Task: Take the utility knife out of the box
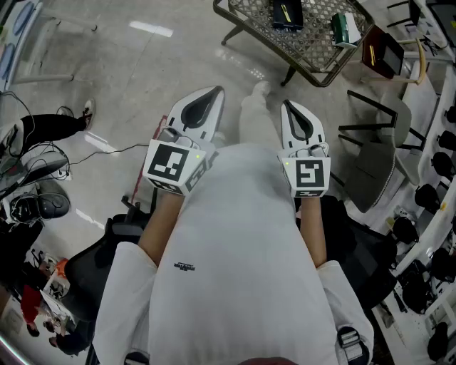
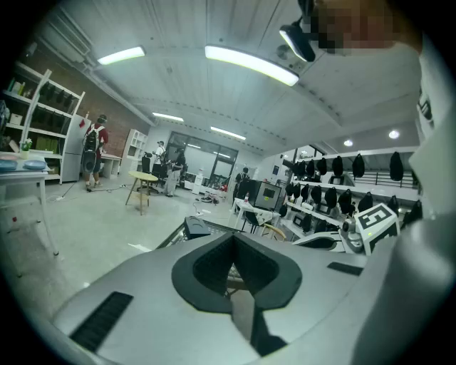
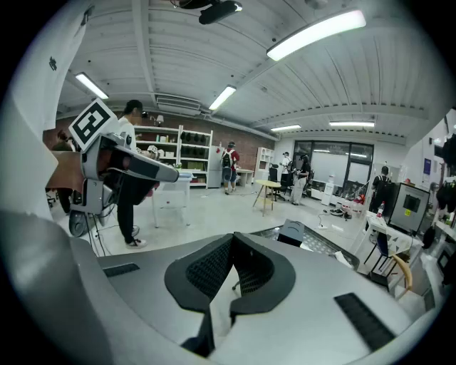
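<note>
While the person holds both tools close against the waist, the left gripper (image 1: 218, 90) and the right gripper (image 1: 286, 103) each have their jaws closed together on nothing. Far ahead, on the mesh worktop (image 1: 317, 50), lies a black box (image 1: 287, 14) with a yellow-green stripe whose print is too small to read; the utility knife itself cannot be made out. A green-and-white carton (image 1: 347, 28) lies to its right. Small dark print on the white shirt (image 1: 184, 266) is illegible.
</note>
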Available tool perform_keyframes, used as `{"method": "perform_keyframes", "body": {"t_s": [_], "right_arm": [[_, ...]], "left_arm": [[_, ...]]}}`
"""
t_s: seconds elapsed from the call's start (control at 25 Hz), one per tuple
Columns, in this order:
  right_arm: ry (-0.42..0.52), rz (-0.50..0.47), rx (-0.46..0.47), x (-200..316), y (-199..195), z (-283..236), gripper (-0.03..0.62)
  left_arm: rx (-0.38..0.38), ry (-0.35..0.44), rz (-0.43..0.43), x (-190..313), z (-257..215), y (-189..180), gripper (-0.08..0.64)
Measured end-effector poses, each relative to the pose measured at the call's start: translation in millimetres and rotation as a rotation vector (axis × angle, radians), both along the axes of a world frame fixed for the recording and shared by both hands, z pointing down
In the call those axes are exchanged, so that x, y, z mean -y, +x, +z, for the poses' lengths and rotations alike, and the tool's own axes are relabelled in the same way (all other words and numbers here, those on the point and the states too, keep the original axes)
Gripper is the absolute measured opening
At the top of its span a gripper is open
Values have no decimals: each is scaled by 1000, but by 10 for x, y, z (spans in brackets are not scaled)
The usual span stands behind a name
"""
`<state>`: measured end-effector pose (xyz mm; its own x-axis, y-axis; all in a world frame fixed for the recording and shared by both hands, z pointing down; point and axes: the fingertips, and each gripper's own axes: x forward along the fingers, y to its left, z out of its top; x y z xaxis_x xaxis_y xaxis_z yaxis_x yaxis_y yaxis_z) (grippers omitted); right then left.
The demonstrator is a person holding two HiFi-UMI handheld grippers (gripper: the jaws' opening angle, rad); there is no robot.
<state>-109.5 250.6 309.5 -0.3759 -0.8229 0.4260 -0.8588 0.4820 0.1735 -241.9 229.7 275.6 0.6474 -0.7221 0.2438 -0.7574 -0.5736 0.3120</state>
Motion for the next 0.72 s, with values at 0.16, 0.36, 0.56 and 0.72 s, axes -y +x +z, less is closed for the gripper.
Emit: {"method": "perform_keyframes", "body": {"t_s": [0.16, 0.36, 0.56, 0.72], "right_arm": [[12, 34, 8, -403, 73, -120, -2], [37, 48, 60, -683, 312, -295, -2], [33, 23, 103, -854, 577, -394, -2], [69, 14, 137, -1023, 1028, -517, -2]], "left_arm": [[-2, -4, 12, -395, -40, 13, 1], [5, 5, 22, -720, -136, 283, 2], [36, -15, 26, -892, -145, 622, 2], [67, -7, 41, -1034, -244, 1123, 1]]}}
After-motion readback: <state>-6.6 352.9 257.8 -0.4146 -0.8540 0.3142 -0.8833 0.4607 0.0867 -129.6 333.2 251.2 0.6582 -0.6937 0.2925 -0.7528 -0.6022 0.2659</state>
